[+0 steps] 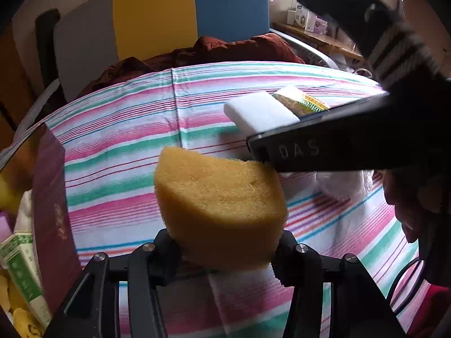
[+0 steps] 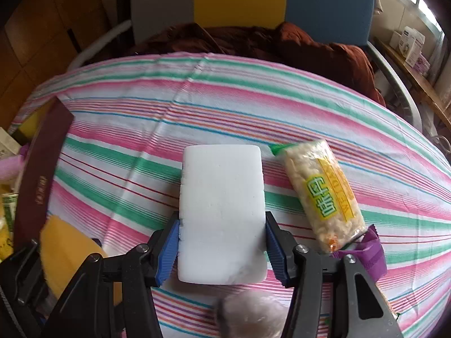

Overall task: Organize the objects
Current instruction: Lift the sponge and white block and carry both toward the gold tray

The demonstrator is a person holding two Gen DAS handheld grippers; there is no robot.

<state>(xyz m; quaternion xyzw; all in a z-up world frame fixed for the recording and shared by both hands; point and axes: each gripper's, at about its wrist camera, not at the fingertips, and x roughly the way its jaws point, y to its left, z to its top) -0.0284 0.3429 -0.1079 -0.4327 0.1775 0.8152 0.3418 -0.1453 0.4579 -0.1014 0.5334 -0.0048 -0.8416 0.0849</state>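
My left gripper [image 1: 225,249] is shut on a yellow sponge [image 1: 220,208] and holds it above the striped cloth; the sponge also shows at the lower left of the right wrist view [image 2: 67,256]. My right gripper [image 2: 222,246] has its blue pads [image 2: 169,250] against the sides of a white foam block [image 2: 222,214] lying on the cloth. The block also shows in the left wrist view [image 1: 259,111], partly behind the right gripper's black body [image 1: 352,138]. A snack packet [image 2: 324,197] lies just right of the block.
A dark red box [image 1: 53,211] with mixed items stands at the left edge of the table [image 2: 253,98]. A purple wrapper [image 2: 369,253] and a clear wrapped lump [image 2: 251,312] lie near my right gripper. A brown cloth [image 2: 253,42] and chair stand behind.
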